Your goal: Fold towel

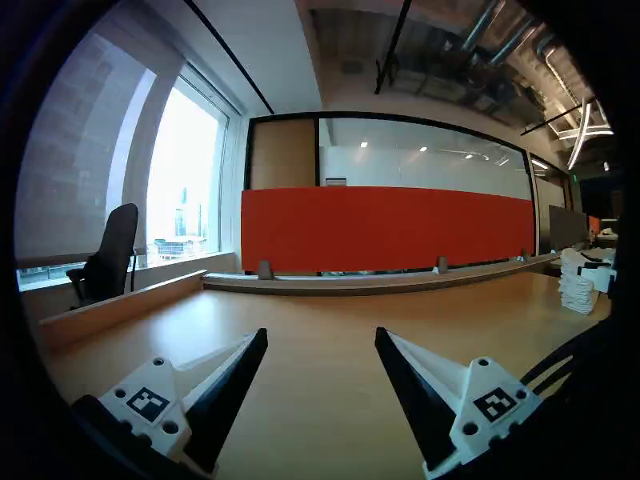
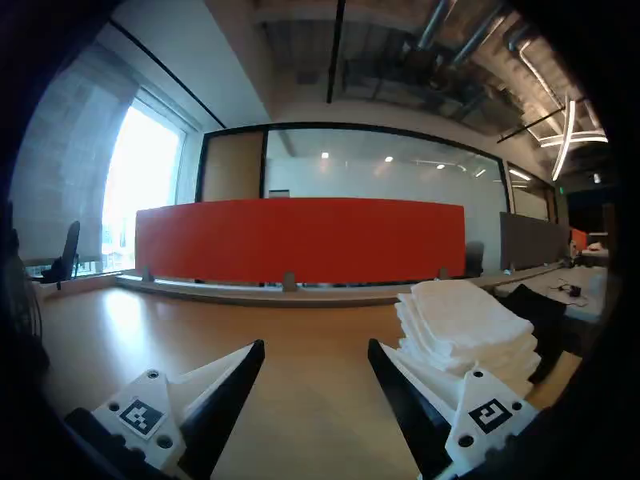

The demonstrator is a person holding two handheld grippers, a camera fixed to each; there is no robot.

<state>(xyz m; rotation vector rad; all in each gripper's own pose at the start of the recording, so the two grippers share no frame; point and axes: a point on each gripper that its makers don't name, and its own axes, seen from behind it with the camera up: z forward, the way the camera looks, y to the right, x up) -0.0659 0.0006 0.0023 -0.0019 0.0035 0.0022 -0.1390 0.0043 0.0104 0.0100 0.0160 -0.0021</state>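
While both hovered over the pale wooden desk [image 1: 448, 308], the left gripper [image 1: 320, 332] and the right gripper [image 2: 316, 344] held nothing, jaws spread wide. The stack of folded white terry towels [image 2: 464, 332] sat just beyond the right gripper's right finger. Those looked finished; no unfolded towel lay ready. The stack's long axis seemed to run away toward the red fabric divider [image 2: 300, 240], folded edges facing the camera
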